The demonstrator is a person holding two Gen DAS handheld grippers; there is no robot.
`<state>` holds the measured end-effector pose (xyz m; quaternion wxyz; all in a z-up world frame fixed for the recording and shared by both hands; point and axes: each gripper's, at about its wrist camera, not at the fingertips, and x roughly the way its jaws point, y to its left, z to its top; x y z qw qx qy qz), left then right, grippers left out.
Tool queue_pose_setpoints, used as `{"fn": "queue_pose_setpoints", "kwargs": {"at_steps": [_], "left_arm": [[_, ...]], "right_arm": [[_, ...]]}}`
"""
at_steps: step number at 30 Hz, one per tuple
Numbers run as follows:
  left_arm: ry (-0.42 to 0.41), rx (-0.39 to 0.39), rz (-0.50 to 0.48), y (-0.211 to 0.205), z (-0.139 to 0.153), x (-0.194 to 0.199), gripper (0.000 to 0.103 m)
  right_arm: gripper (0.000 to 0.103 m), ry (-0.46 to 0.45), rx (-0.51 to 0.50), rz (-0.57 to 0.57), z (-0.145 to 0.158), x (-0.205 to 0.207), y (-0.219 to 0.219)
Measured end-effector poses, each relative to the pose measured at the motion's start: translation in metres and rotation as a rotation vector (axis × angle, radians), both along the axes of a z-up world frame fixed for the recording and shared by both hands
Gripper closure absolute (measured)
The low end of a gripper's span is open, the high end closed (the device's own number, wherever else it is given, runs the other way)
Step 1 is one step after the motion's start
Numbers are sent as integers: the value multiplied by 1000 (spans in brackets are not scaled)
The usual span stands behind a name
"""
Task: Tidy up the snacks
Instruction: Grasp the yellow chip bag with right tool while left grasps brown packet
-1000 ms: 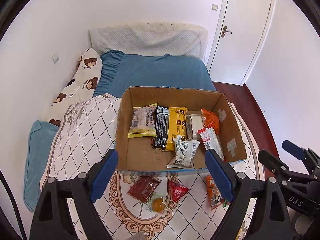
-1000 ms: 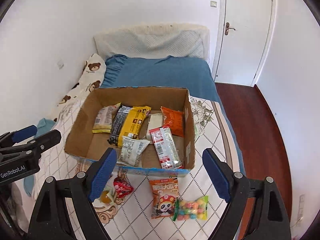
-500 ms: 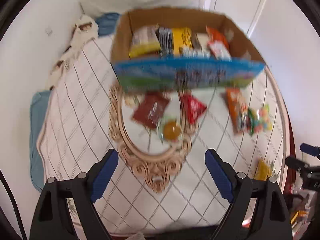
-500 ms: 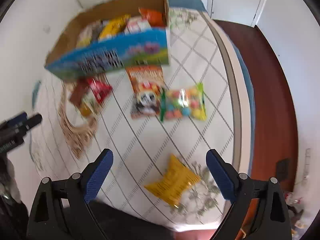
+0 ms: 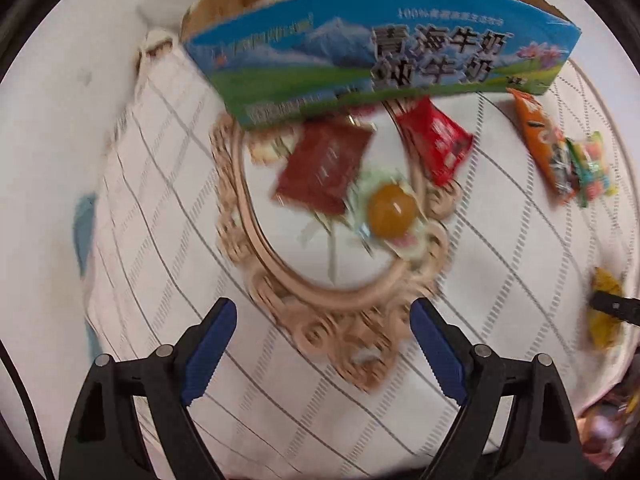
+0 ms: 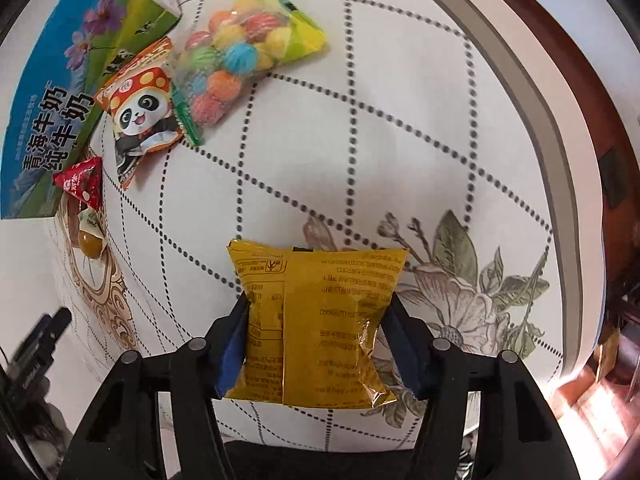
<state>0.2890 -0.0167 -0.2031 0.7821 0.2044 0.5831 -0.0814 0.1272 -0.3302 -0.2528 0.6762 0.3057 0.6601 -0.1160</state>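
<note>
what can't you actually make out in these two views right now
- Carton contents: left wrist view, the printed front wall hides them.
- Dark red packet label: left wrist view, motion blur.
- Yellow snack bag front: right wrist view, only its back shows, between the right gripper fingers.

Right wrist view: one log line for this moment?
right tongs: around yellow snack bag | left tongs: open, empty | box: upright on bedspread

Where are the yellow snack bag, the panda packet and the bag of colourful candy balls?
yellow snack bag (image 6: 320, 320), right wrist view, printed back
orange panda packet (image 6: 140, 114), right wrist view, panda face
clear bag of colourful candy balls (image 6: 236, 56), right wrist view, middle
</note>
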Motion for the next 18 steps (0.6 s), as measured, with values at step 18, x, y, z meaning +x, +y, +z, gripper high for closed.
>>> {"fn": "queue_pose_setpoints", "kwargs": {"at_steps": [18], "left_arm": [[33,99,-232,-47,-46,96,49]], "right_arm": [[40,-114,-244,408,29,75,118]]}}
